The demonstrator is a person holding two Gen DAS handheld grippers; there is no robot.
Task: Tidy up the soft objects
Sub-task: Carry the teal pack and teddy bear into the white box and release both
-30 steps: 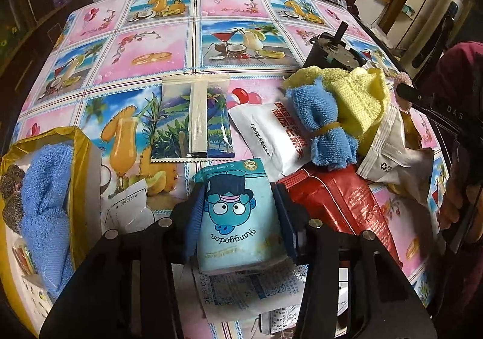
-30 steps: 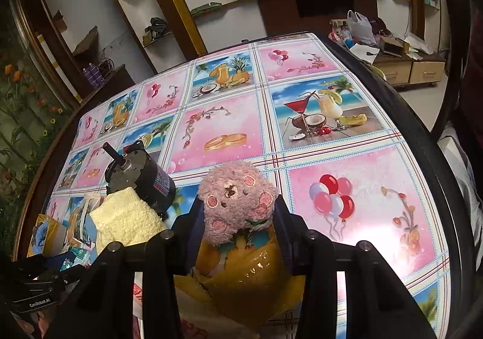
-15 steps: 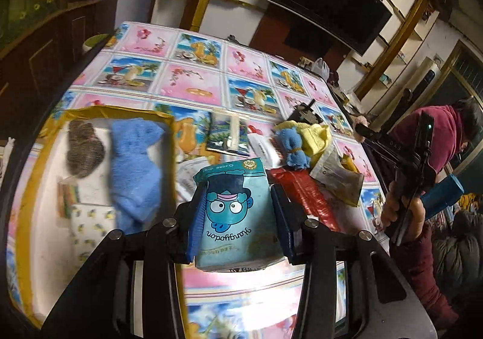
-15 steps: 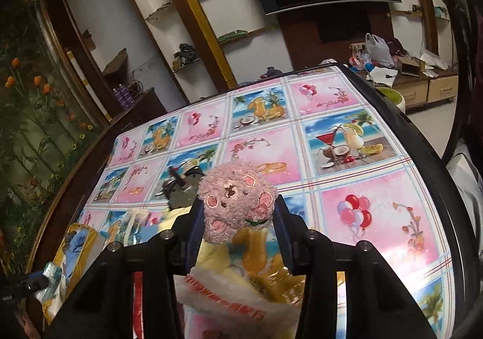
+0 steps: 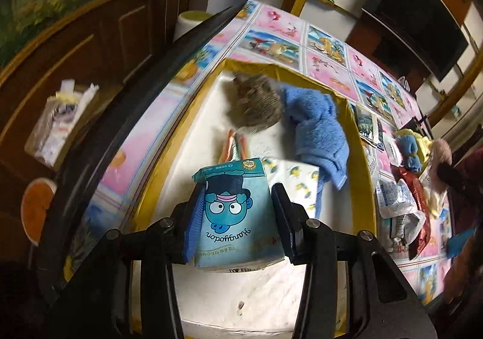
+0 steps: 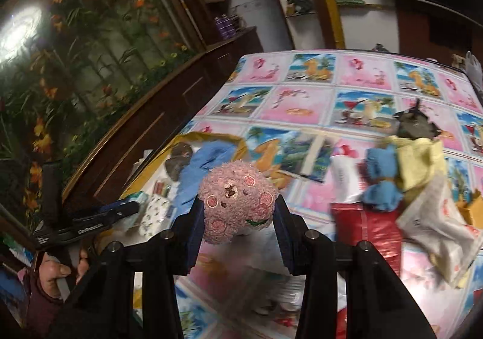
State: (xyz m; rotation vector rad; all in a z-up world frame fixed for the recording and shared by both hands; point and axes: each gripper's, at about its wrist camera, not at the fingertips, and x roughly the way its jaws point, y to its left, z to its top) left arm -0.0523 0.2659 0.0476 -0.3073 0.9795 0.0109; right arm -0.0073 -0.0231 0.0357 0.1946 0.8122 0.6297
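My left gripper [image 5: 237, 212] is shut on a blue tissue pack [image 5: 234, 218] with a cartoon face and holds it above the white floor of a gold-rimmed box [image 5: 360, 176]. In the box lie a grey-brown fuzzy ball [image 5: 256, 106], a blue towel [image 5: 320, 134] and a patterned pack [image 5: 292, 173]. My right gripper [image 6: 238, 212] is shut on a pink plush ball [image 6: 237, 201] and holds it above the table, to the right of the box [image 6: 211, 137].
On the patterned tablecloth [image 6: 302, 88] lie a rolled blue cloth [image 6: 382, 179], a yellow towel [image 6: 416, 161], a red pouch [image 6: 368, 227], white packets [image 6: 434, 224], a clear sachet [image 6: 311, 158] and a dark motor [image 6: 415, 125]. A wooden cabinet [image 5: 90, 37] stands left of the table.
My left gripper has carried the tissue pack left, from the pile to over the box. My right gripper has lifted the pink plush ball and swung left toward the box.
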